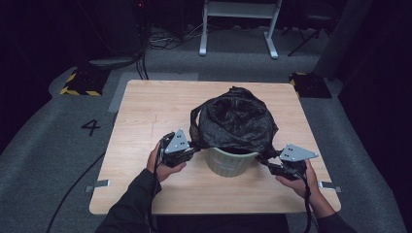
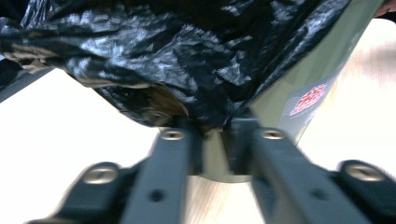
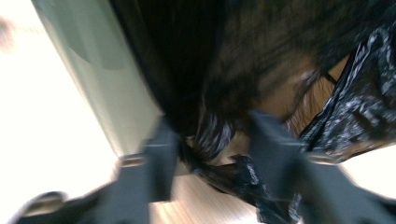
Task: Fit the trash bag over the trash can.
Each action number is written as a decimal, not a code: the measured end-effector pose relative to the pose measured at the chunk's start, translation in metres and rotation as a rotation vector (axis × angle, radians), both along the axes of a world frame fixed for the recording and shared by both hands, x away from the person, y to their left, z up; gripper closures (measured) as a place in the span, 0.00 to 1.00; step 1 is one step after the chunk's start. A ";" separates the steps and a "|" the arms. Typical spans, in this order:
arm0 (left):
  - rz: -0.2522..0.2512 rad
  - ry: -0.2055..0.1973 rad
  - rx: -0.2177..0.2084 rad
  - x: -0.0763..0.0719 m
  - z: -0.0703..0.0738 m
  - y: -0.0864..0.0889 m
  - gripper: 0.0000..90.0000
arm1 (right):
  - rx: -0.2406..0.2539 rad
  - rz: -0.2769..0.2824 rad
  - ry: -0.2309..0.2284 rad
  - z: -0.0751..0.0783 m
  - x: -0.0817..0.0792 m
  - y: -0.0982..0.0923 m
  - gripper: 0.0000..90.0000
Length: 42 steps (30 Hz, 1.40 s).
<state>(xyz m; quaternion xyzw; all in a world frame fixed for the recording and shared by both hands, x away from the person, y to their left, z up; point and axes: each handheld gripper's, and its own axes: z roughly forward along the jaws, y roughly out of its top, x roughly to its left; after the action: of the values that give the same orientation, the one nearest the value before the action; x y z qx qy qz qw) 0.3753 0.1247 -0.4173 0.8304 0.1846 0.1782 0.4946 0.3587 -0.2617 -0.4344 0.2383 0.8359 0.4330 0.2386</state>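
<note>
The bin stands upright on the surface, between the two sets of fingers, and the black bag is draped over its mouth and hangs down its upper wall. The next move likely depends on this: the bag's hem lies just ahead of each set of fingers, at the rim, one set on each side of the bin, so neither hand is clearly nearer.

In the high view the left gripper reaches in level from the left and meets the bag's lower edge. In the left gripper view its fingers are drawn close together, with a pinch of black film gathered at their tips and the bin's pale wall right behind. I judge them clenched on the bag.

The right gripper comes in from the other side, low against the rim. In the right gripper view its fingers stand partly apart, a twisted fold of bag between them and the bin wall to one side. The picture is blurred, so I cannot tell whether they press on the film or only straddle it
</note>
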 end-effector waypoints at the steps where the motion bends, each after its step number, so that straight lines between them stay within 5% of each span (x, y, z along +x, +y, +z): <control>1: 0.001 -0.001 0.002 0.000 -0.001 0.000 0.99 | -0.006 0.001 -0.007 -0.001 0.001 0.000 0.85; 4: -0.017 0.000 0.022 -0.002 -0.002 0.000 1.00 | -0.004 0.015 -0.017 -0.003 0.001 -0.004 0.99; 9: -0.046 0.010 0.070 -0.007 -0.010 -0.002 1.00 | 0.000 0.082 0.008 -0.007 -0.004 -0.009 1.00; 15: -0.059 0.036 0.153 -0.010 -0.027 -0.003 1.00 | -0.060 0.138 0.048 -0.018 -0.008 -0.008 1.00; 21: -0.034 0.067 0.215 -0.005 -0.042 0.002 1.00 | -0.118 0.138 0.120 -0.035 0.001 -0.010 1.00; 33: 0.006 0.140 0.237 0.012 -0.065 0.005 1.00 | -0.111 0.062 0.198 -0.061 0.030 -0.024 1.00; 42: 0.036 0.182 0.228 0.017 -0.077 0.006 1.00 | -0.027 0.047 0.214 -0.067 0.038 -0.041 1.00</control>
<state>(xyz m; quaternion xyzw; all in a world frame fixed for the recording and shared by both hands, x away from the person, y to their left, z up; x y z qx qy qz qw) 0.3923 0.1307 -0.4944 0.8904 0.2221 0.1311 0.3750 0.3965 -0.3027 -0.5010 0.2600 0.8678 0.3993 0.1410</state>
